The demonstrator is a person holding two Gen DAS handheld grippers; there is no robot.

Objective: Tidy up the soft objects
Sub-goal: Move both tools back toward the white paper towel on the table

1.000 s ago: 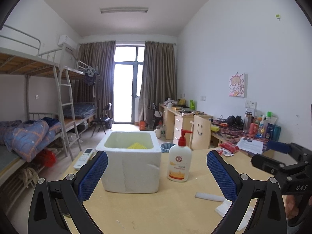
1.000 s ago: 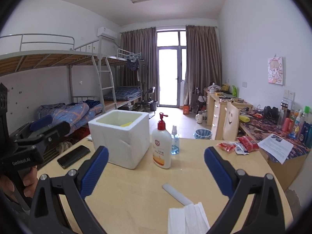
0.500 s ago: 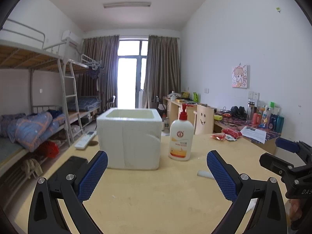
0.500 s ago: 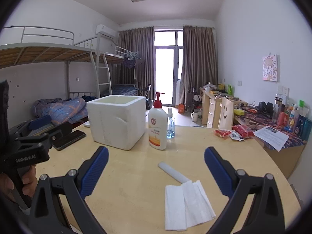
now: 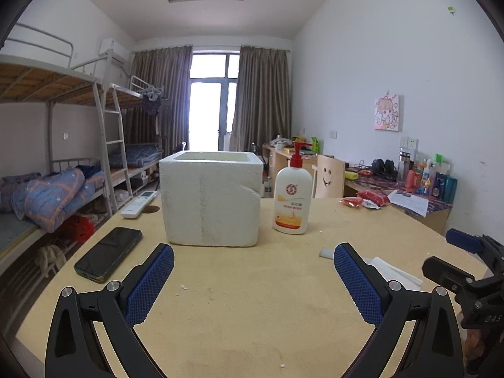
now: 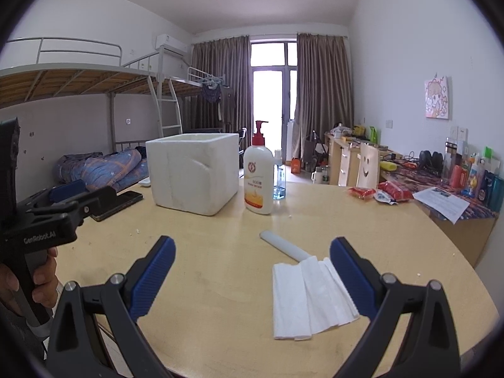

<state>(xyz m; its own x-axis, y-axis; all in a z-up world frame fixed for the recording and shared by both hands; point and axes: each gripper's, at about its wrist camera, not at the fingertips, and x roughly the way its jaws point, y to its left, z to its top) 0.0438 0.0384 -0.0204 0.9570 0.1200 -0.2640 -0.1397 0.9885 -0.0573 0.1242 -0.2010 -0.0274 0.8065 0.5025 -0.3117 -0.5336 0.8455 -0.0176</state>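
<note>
This is a shared dormitory room. Along the left wall stand metal bunk beds (image 5: pixel 63 145) with a ladder (image 5: pixel 111 145) and rumpled blue bedding (image 5: pixel 53 193), and an air conditioner (image 5: pixel 111 51) hangs above. On the right, study desks (image 6: pixel 343 154) carry bottles and papers, and brown curtains (image 5: pixel 261 97) frame a balcony door (image 5: pixel 204 107) at the far end.

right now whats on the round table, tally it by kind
foam box: 1
bottles: 2, pump bottle and small clear bottle
phone: 1
remote: 1
white stick: 1
folded tissue stack: 1
snack packets: 3, as far as I can tell
total: 10
</note>
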